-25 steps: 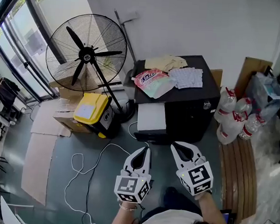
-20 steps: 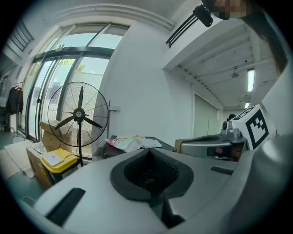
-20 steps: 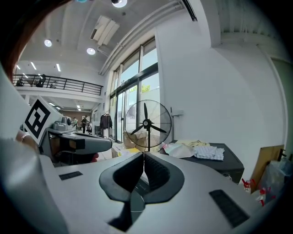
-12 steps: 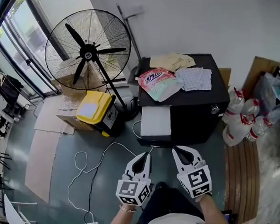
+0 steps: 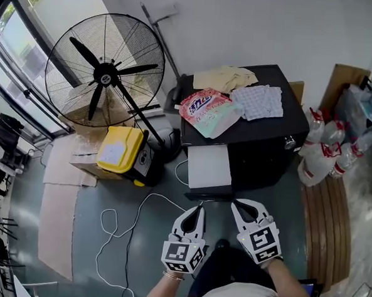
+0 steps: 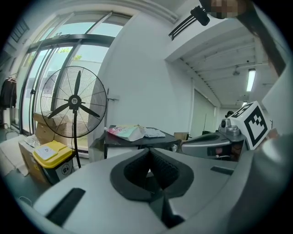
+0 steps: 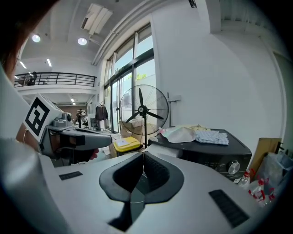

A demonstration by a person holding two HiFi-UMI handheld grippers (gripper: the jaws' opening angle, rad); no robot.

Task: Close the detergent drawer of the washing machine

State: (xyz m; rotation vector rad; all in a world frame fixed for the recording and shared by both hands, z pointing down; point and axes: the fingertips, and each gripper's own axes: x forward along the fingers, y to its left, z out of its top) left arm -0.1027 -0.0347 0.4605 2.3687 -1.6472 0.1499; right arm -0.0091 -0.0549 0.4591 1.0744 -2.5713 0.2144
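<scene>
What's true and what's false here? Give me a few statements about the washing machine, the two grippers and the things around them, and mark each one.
1. The drawer sticks out from the front of the washing machine. True.
2. The left gripper is clamped on the drawer. False: its jaws are together on nothing, and it is clear of the drawer.
3. A pink bag lies on top of the washing machine. True.
4. In the head view, the fan stands to the right of the washing machine. False: it stands to the left.
5. The right gripper has its jaws wide apart. False: they are together and hold nothing.
</scene>
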